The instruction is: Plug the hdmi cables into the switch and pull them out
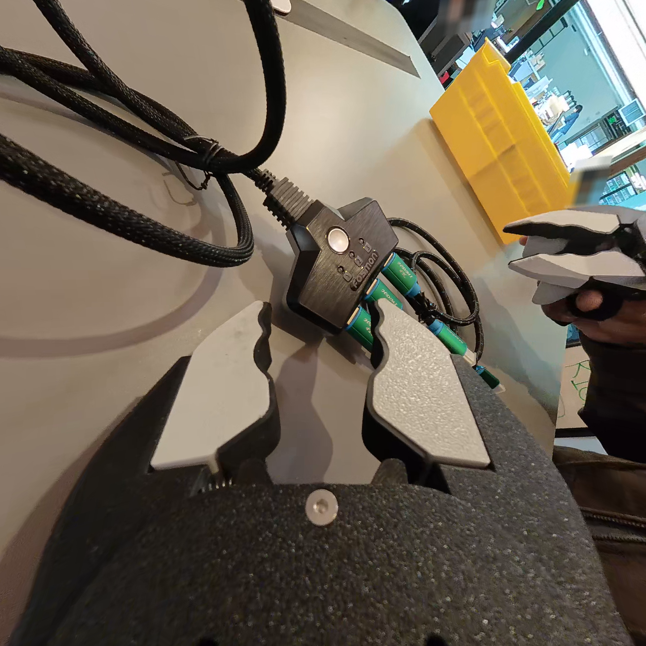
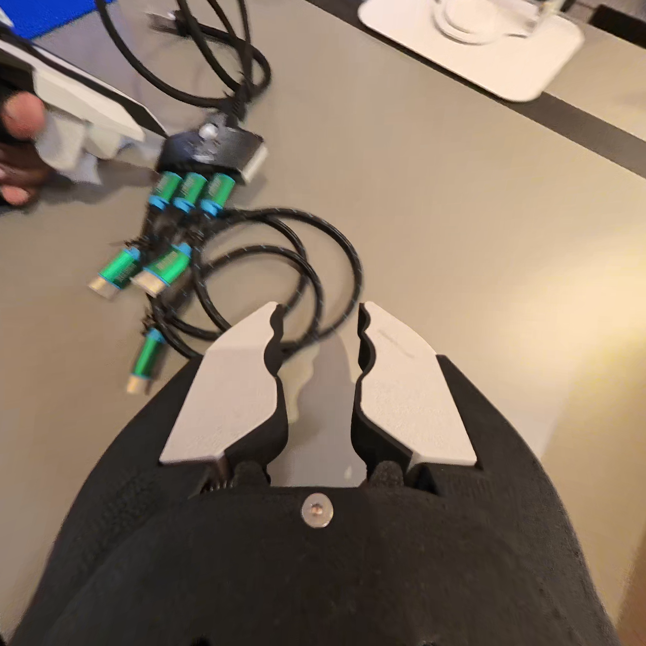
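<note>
Though three green plugs [image 1: 398, 271] are seated in a row along one side of the black switch box [image 1: 341, 269], three more green plugs [image 2: 164, 267] at the far ends of the thin braided leads lie loose on the table [image 2: 454, 244], so from how things lie the box side is connected and the free ends are not. The box sits flat on the table, well in from its edges, with a round silver button on its top face and a thick black sleeved cable [image 1: 146, 223] running out of its opposite end in wide loops. The thin leads [image 2: 279, 265] coil in rings on the table just beside the plugged row.

The left gripper [image 1: 320, 314] sits low at the near corner of the box with its jaws apart. One finger [image 1: 395, 325] lies beside the nearest seated plug and hides part of it; whether it touches is unclear. The other finger is over bare table, and nothing is pinched between them.

The right gripper [image 2: 318, 311] hangs above the coiled leads, jaws apart and gripping nothing.

A yellow bin [image 1: 496, 140] lies near the table's far edge, and a white tray [image 2: 489, 59] sits at another edge.
</note>
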A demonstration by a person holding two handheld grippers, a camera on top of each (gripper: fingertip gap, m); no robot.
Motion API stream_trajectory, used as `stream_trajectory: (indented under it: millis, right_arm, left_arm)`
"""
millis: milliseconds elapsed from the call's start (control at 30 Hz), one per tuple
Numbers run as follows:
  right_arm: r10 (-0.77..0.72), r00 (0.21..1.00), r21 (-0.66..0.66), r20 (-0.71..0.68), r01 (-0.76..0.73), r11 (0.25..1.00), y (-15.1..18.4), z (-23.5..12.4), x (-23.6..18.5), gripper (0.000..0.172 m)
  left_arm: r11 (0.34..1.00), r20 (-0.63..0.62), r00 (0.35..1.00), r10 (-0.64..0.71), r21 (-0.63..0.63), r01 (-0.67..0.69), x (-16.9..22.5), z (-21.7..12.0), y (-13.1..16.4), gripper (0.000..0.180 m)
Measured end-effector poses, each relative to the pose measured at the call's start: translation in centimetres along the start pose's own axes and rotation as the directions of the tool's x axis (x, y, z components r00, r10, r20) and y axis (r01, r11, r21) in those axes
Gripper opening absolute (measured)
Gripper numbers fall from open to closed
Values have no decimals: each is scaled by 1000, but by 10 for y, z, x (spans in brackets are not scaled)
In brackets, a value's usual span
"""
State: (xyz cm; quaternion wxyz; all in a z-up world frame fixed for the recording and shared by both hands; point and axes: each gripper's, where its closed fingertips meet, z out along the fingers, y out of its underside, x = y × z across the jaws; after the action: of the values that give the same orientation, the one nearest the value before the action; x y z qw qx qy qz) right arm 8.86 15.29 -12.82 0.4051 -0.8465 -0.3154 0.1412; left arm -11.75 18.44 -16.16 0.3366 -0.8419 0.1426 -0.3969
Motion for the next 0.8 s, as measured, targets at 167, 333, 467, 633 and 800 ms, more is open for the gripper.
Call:
stream_trajectory:
  millis: [167,333,467,633,800]
  right_arm:
    - [-9,991,-51,137,16,999,-38,45,-54,41]
    - [-45,984,-180,173,76,981,-32,84,-81,43]
    - [-64,982,-237,177,106,966,-22,101,-87,41]
    - [-86,977,-231,196,132,964,-23,101,-89,26]
    - [-147,966,-171,214,185,968,-28,94,-87,15]
  left_arm:
    - [1000,-2,1000,-3,3,3,1,-1,1,54]
    - [1000,-8,1000,-6,8,6,2,-2,2,55]
    - [1000,-24,1000,2,5,-2,6,-3,4,56]
    - [1000,-67,998,-2,-16,1,10,-1,6,55]
    - [1000,-103,994,-25,-14,23,11,-3,6,56]
